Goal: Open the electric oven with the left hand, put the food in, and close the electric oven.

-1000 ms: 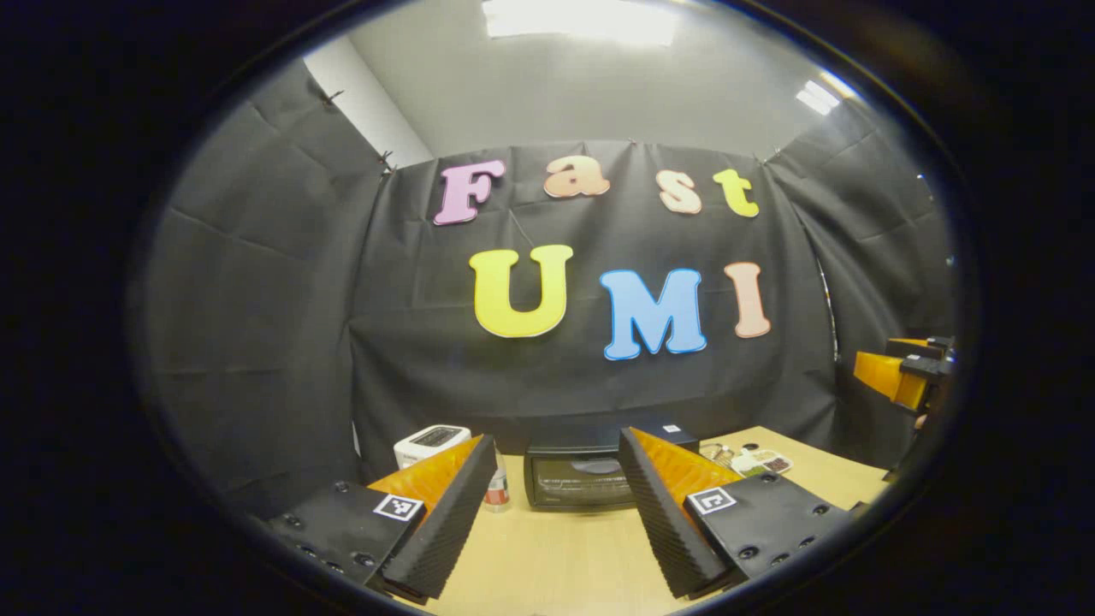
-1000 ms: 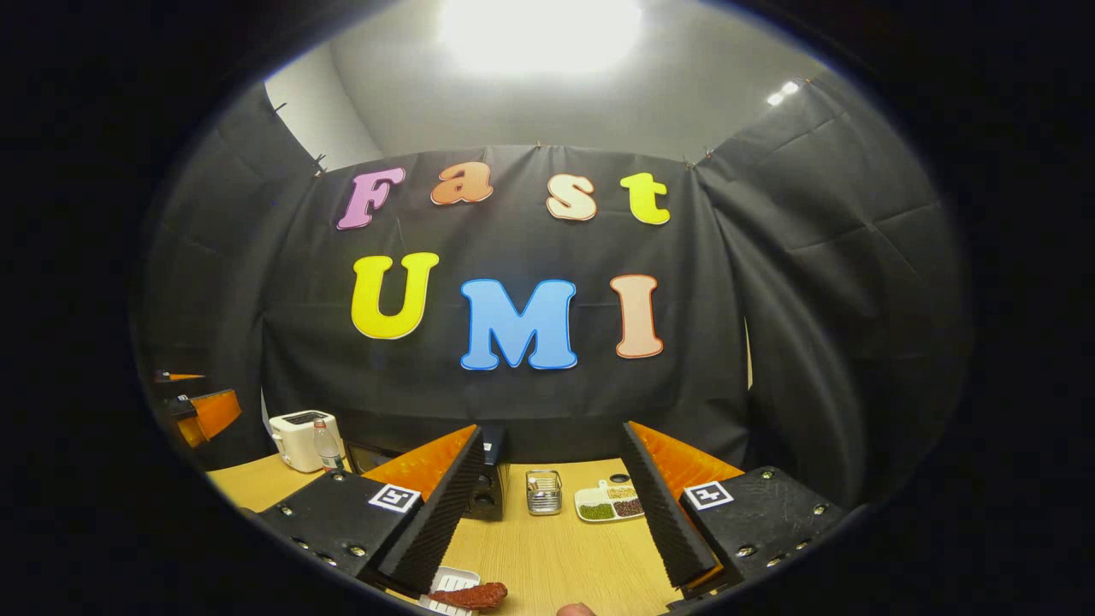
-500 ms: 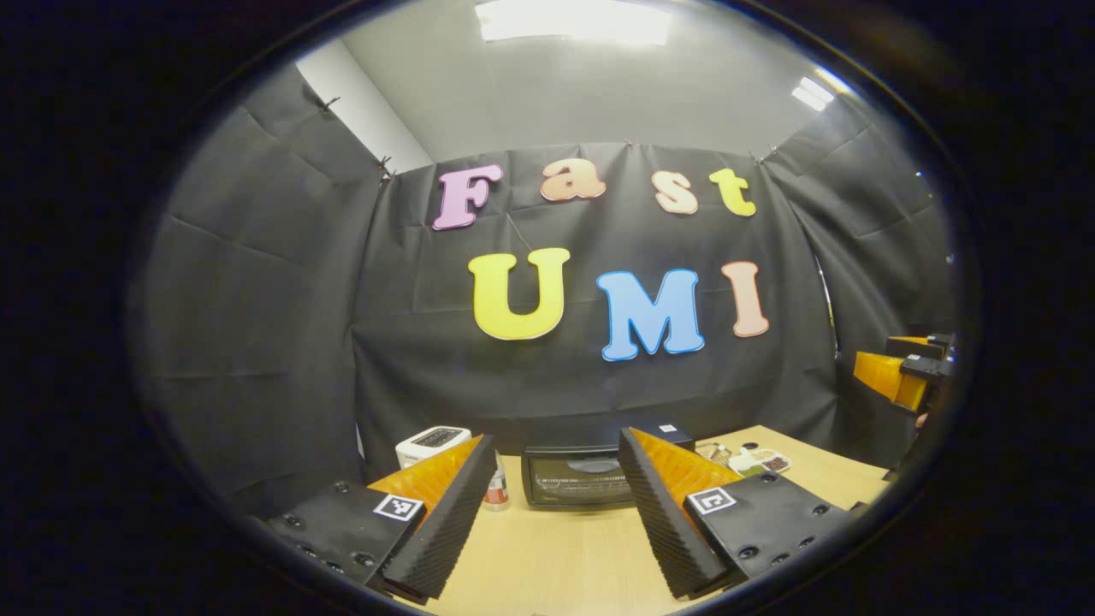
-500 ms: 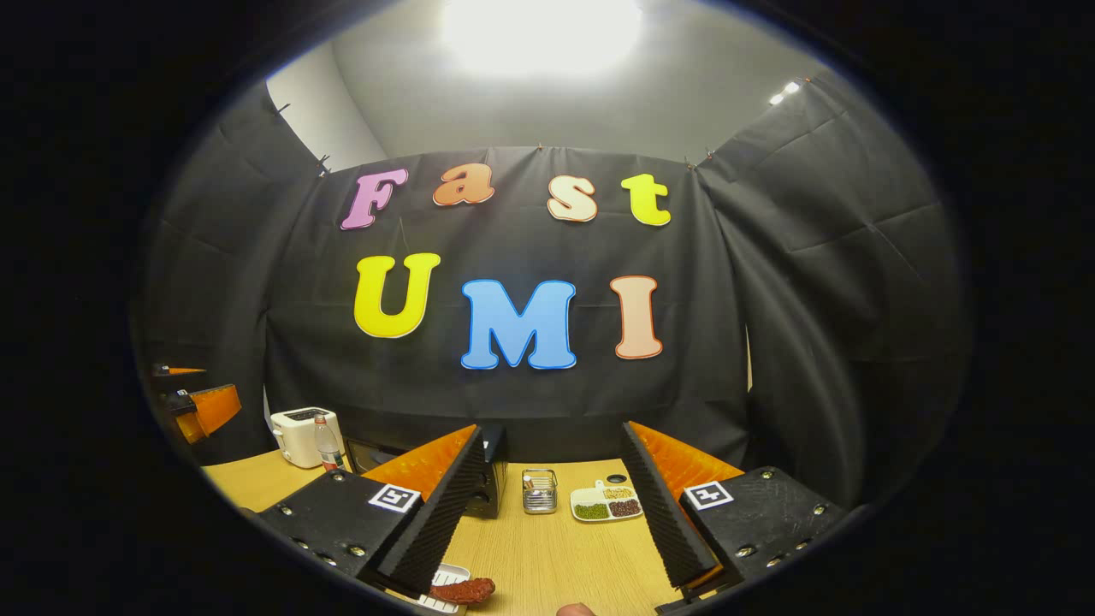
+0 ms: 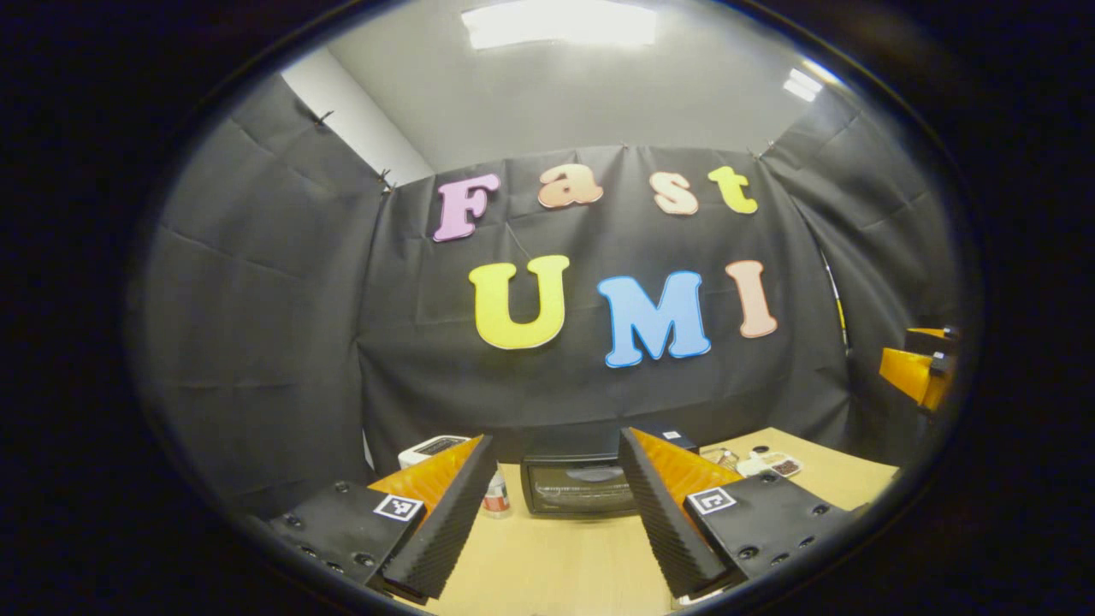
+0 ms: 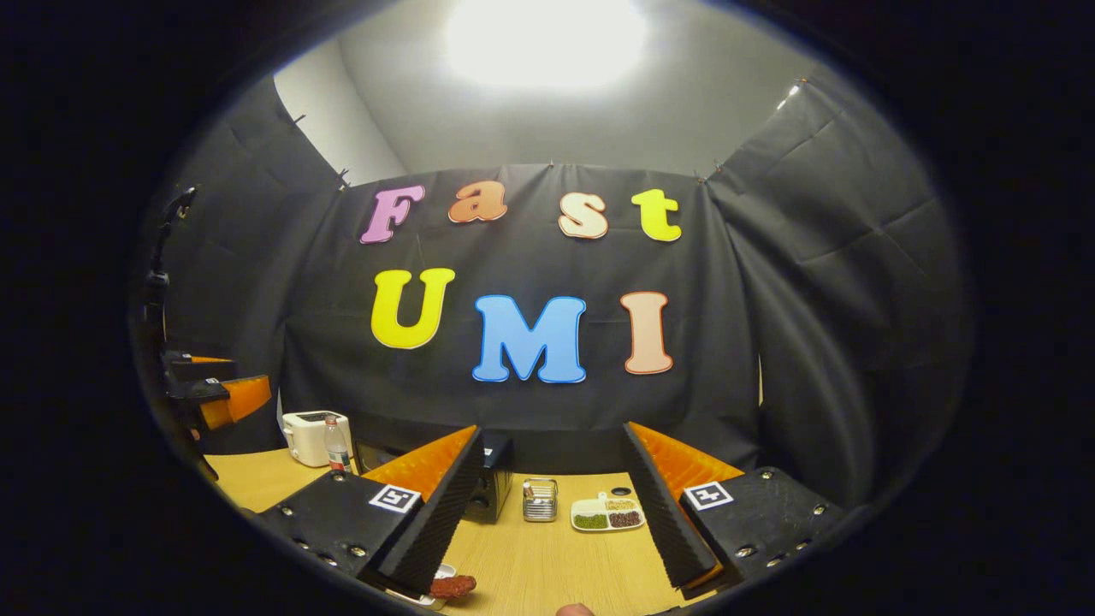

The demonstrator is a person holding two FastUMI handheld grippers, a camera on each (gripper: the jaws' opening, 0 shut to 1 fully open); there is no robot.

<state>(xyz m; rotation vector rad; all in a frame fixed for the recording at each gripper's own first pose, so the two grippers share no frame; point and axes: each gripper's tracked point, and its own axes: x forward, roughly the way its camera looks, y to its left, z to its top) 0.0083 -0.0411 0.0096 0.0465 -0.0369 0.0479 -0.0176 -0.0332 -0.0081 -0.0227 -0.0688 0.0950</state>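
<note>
Both grippers' jaws stand released, grasping nothing. The black electric oven with glass door (image 5: 582, 486), door closed, sits lower centre on the light wooden bench (image 5: 556, 565). The reddish-brown food piece (image 6: 452, 586) lies at the right gripper view's bottom edge.

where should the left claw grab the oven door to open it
Aim for the top edge of the oven door, coming straight in from the front with the open left claw. The door faces the claw squarely and looks shut. The handle itself is too small to make out, so this is a guess at where it sits.
</note>
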